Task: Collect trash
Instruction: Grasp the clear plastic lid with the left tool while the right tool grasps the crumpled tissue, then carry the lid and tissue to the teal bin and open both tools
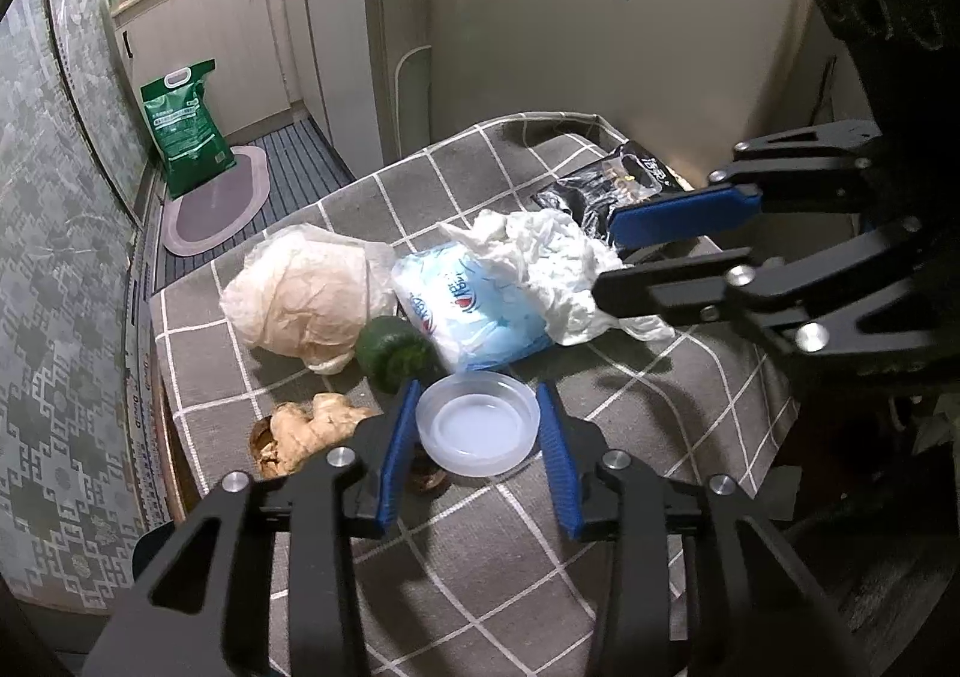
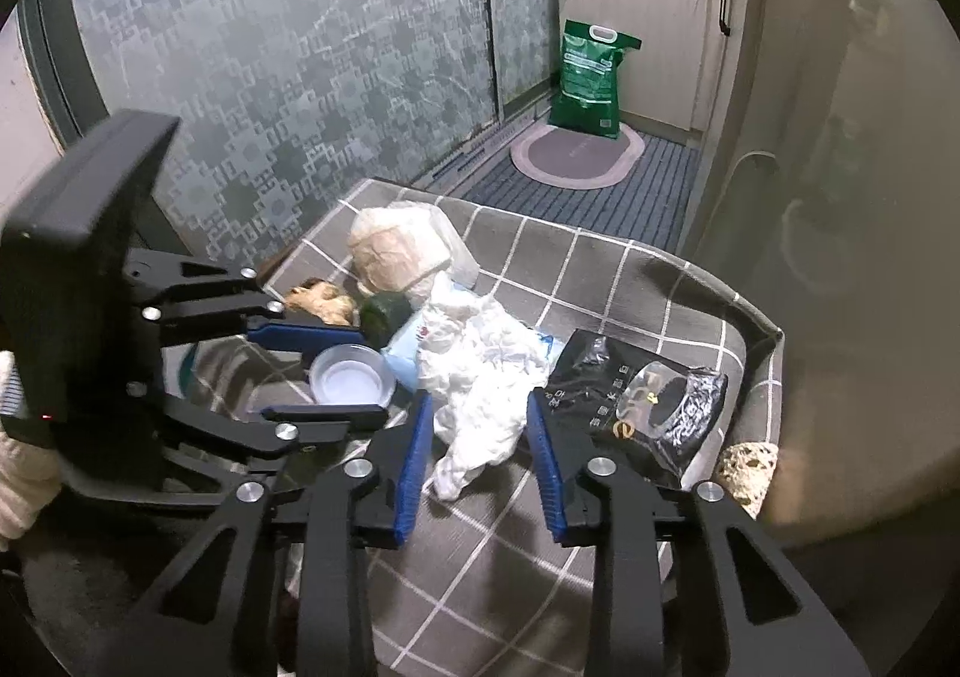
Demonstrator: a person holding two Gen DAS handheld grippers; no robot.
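Note:
Trash lies on a grey checked tablecloth [image 1: 480, 587]. A clear plastic lid [image 1: 478, 423] sits between the fingers of my open left gripper [image 1: 478, 440], which straddles it without squeezing. A crumpled white tissue [image 2: 480, 377] lies between the fingers of my open right gripper [image 2: 483, 455]. The tissue also shows in the left wrist view [image 1: 552, 263], with the right gripper [image 1: 606, 263] around its right end. A blue-white plastic wrapper [image 1: 468, 311], a black snack bag [image 2: 636, 395], a beige crumpled bag [image 1: 300, 299], a green vegetable piece [image 1: 393, 350] and a ginger root [image 1: 306, 428] lie nearby.
The left gripper [image 2: 327, 365] appears at the left in the right wrist view, around the lid [image 2: 351, 377]. A beige sponge-like lump [image 2: 750, 467] sits at the table's right edge. A wall [image 1: 600, 17] stands behind the table. A green sack [image 1: 186, 131] and a mat [image 1: 216, 203] are on the floor.

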